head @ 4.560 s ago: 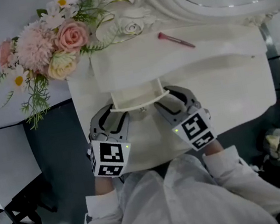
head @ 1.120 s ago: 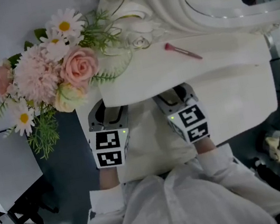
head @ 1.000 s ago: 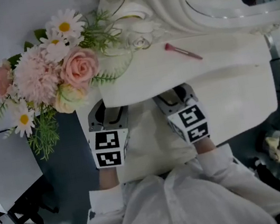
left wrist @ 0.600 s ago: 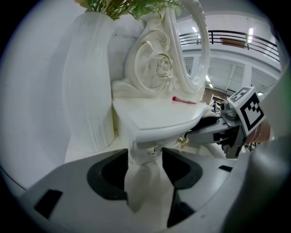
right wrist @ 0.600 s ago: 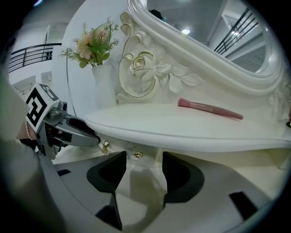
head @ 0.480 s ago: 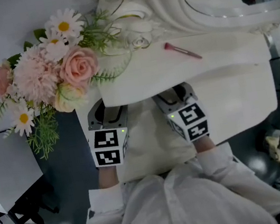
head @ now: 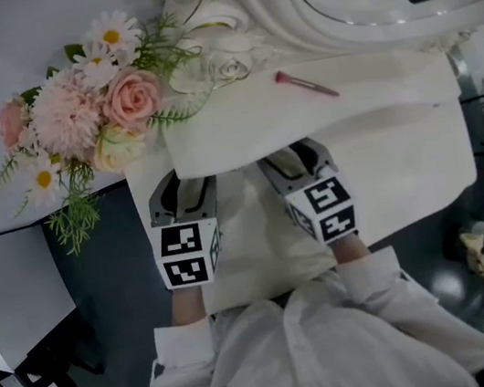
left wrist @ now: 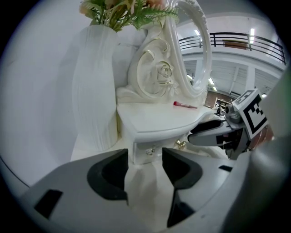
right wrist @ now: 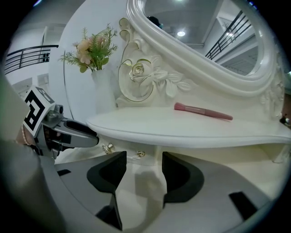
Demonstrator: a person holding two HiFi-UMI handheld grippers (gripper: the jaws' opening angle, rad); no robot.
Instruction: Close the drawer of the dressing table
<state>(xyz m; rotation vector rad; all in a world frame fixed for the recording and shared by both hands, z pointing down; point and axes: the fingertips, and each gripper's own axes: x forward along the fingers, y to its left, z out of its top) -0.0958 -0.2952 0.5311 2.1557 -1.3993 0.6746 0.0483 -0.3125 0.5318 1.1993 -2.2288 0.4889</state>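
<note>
Facing the dressing table, you hold the left gripper and the right gripper side by side at its front edge. Both have their jaws spread, with nothing between them. The drawer sits tucked under the lip of the tabletop. Its pale front, with a small gold knob, is just ahead of each gripper's tips; whether they touch it cannot be told. In the head view the tabletop hides the drawer. A pink makeup brush lies on top near the mirror, with a bouquet at the left. The cube on each gripper bears black-and-white square markers.
</note>
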